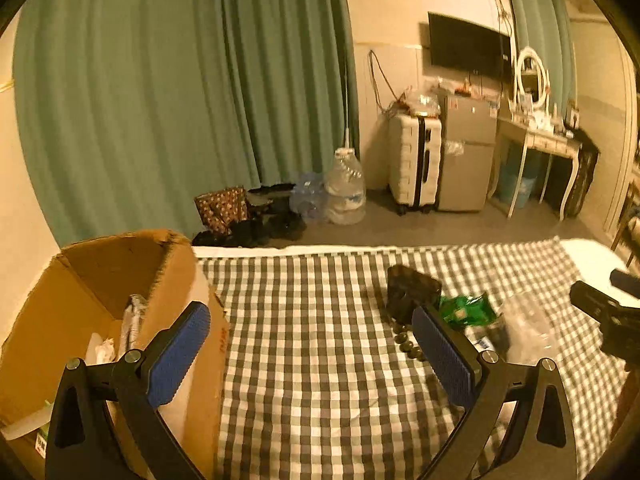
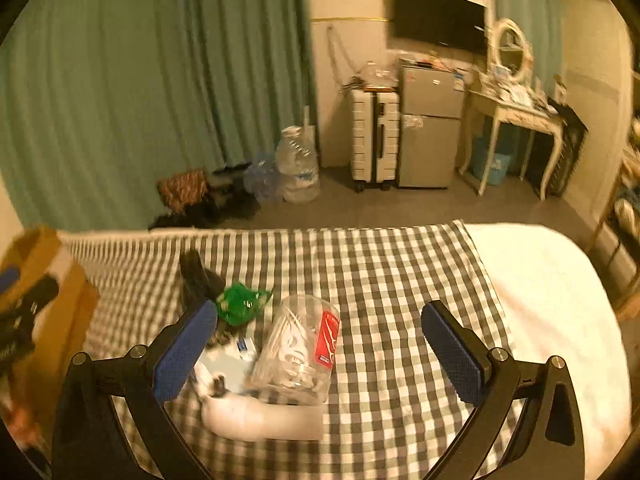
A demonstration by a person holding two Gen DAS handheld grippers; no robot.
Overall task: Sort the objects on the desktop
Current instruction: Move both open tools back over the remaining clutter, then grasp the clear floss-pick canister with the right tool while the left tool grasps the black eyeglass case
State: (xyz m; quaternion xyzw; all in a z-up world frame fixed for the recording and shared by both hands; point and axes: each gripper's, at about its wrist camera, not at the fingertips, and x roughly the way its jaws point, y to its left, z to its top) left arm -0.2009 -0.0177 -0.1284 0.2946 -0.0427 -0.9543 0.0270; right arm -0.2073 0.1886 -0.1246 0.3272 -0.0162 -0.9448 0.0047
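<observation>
Left wrist view: left gripper (image 1: 312,350) jaws wide apart, empty, over checkered bed cover (image 1: 320,360) beside cardboard box (image 1: 40,340).
Right gripper (image 2: 316,354) also spread, holding nothing; clear plastic jar (image 2: 296,350) lies between its fingers, green packet (image 2: 240,302) just behind.

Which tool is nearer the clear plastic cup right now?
Right. The right tool is open directly over the clear plastic cup; the left tool is open beside the cardboard box, cup off to its right.
</observation>
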